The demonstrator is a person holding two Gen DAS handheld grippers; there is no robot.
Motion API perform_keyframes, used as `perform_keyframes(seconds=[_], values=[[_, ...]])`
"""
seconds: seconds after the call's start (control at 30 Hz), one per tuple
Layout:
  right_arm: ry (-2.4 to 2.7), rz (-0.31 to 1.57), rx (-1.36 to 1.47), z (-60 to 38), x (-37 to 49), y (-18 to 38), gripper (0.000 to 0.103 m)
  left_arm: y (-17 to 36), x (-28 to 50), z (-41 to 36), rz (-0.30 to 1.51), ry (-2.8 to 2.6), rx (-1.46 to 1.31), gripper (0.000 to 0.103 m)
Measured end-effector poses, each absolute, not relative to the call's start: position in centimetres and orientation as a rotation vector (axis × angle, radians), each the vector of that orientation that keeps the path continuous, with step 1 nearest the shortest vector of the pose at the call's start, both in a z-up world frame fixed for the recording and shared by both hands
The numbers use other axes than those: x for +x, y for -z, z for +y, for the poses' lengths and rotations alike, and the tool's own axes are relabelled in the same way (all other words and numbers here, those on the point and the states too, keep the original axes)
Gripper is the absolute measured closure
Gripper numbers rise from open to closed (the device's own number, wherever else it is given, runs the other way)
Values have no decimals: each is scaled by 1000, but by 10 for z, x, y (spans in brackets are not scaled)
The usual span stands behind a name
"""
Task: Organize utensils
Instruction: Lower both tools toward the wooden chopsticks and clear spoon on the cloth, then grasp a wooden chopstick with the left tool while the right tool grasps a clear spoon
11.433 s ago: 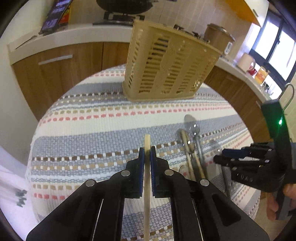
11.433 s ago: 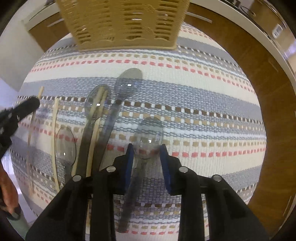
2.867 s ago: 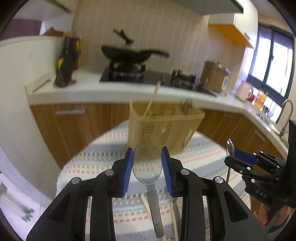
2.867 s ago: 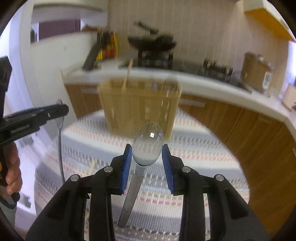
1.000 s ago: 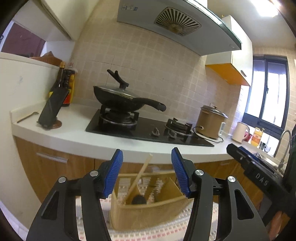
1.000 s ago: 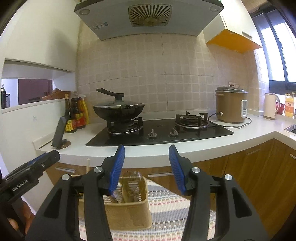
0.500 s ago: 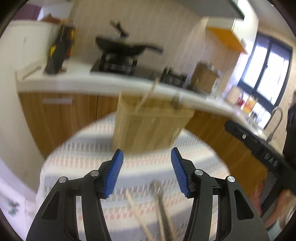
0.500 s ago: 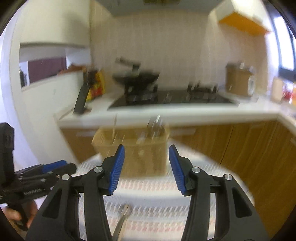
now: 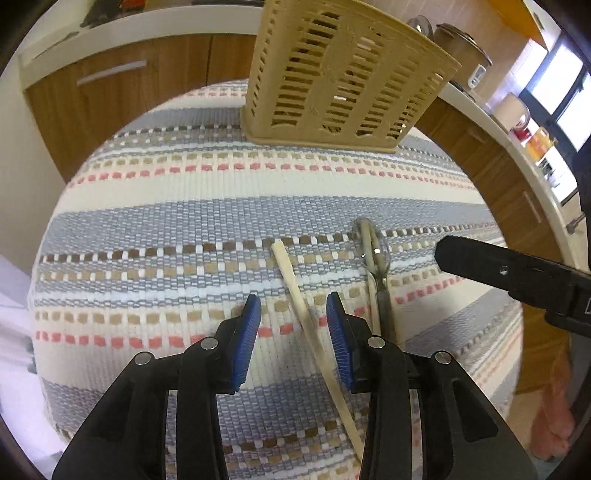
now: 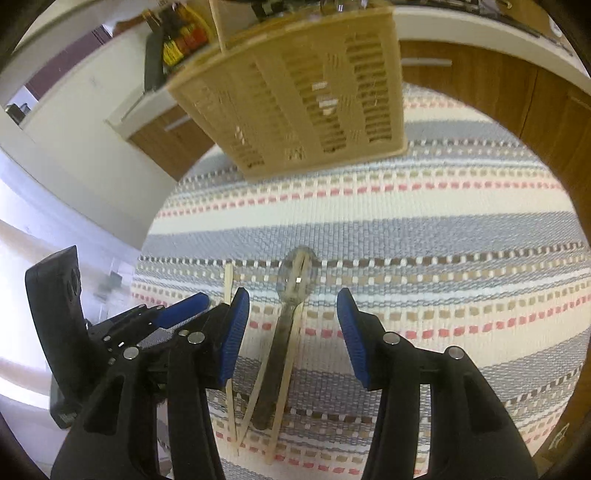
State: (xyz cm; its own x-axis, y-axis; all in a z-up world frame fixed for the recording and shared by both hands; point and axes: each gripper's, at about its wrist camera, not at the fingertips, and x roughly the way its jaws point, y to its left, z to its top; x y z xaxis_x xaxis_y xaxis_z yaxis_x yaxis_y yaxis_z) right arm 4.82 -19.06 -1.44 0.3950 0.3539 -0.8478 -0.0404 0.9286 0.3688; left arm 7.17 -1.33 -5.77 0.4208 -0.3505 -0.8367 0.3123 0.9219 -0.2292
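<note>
Partly done: slotted beige plastic basket [image 9: 343,77] at 12 o'clock holds utensils; pale wooden chopsticks [image 9: 295,291] and clear plastic spoon [image 10: 291,295] remain on striped woven mat [image 9: 166,221]; left gripper [image 9: 293,328] and right gripper [image 10: 291,328] gape wide, empty.

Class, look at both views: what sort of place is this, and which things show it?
Most likely a home kitchen: a white countertop over wooden cabinets, a cooker pot on it, and a utensil basket on a striped mat.

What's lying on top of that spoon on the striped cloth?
Two pale chopsticks lie across the spoon, over bowl and handle. A third chopstick lies beside it, on the cloth. The right tongs hover open above.
</note>
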Motion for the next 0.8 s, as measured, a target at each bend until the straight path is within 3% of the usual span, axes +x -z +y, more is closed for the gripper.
perform_keyframes(seconds=[0.17, 0.3, 0.43, 0.8], values=[[-214, 1200, 278, -180, 61, 31, 57, 63, 61, -30, 1010, 355, 105, 69], [-208, 1228, 269, -172, 67, 40, 57, 66, 63, -38, 984, 308, 170, 91], [-202, 1244, 276, -167, 74, 47, 57, 64, 65, -23, 1003, 337, 108, 98], [-146, 1293, 150, -127, 96, 57, 57, 63, 63, -7, 1026, 393, 55, 98]])
